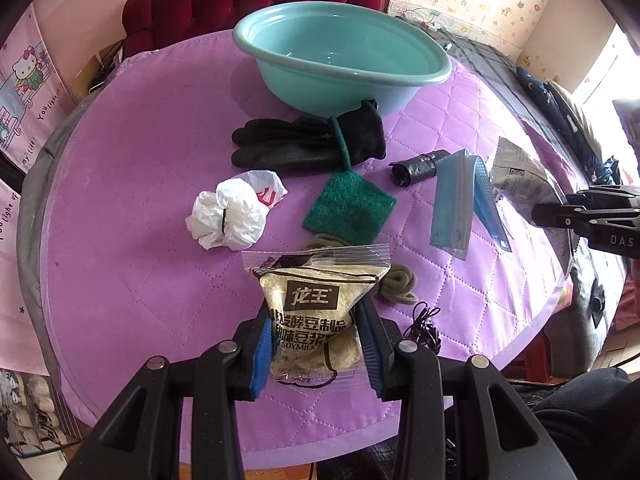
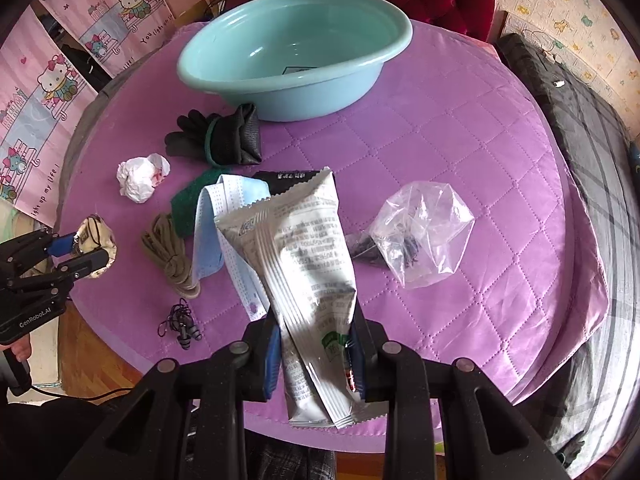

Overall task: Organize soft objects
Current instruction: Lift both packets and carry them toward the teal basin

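Holding the soymilk packet (image 1: 310, 312) clamped, the left hand-held gripper (image 1: 316, 344) should carry it over the basin (image 1: 340, 60); the right hand-held gripper (image 2: 316, 354) likewise pinches its silver pouch (image 2: 308, 280) above the surface (image 2: 460, 160).

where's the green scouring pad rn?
Left wrist view: the green scouring pad lies flat mid-table, just below the black gloves, between the white plastic bag and the blue mask.

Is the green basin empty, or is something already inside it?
Nearly empty. The basin shows a bare inside in both views, apart from one small dark label on its bottom; no soft object lies in it.
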Motion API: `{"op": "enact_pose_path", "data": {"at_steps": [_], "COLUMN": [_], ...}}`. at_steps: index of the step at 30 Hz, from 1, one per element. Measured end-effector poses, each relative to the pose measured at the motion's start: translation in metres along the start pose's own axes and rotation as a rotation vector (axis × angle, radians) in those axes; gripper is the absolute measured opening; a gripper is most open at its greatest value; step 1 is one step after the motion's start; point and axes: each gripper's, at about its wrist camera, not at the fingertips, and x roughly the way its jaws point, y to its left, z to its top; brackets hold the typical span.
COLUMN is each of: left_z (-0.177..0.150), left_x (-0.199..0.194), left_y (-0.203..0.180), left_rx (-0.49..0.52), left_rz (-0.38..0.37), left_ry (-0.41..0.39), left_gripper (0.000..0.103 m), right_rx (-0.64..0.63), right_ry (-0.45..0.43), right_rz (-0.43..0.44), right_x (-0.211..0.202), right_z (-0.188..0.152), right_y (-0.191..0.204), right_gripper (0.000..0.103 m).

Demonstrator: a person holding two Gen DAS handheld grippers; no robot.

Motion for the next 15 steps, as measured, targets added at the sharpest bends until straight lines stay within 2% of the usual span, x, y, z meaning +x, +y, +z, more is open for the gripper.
{"op": "enact_pose_path", "data": {"at_steps": [3,6,8,10,15], "left_z": [0.002,0.004,0.006,0.007,0.010], "left_x": [-0.009,-0.015,-0.021,-0.021,-0.022], "left_y": [-0.004,-0.009,-0.013,-0.016,-0.024], "left_rx": [0.010,0.021,0.021,0.026,0.047], "left_rz": [-0.006,-0.006,-0.013,-0.017,-0.025], "left_ry": [-0.025,-0.048,-0.061,-0.071,-0.085], "left_gripper": [0.042,0.042,0.042,0.042,0.042], "right_rx": [-0.027,-0.050,-0.029,-0.061,-0.043], "right_ry": [-0.015,-0.004,0.009,-0.006,0.001], "right_rz": [-0.016,-0.104,-0.102,-0.143,-0.119], "right_x": [-0.007,-0.006,-0.003,-0.006,-0.007], "right_z": [0.000,0.000,0.000,-0.003,-0.008], "right_y": [0.004,0.007,0.002,0.004,0.001], "right_gripper": [0.030,0.030,0.030,0.030,0.030]}}
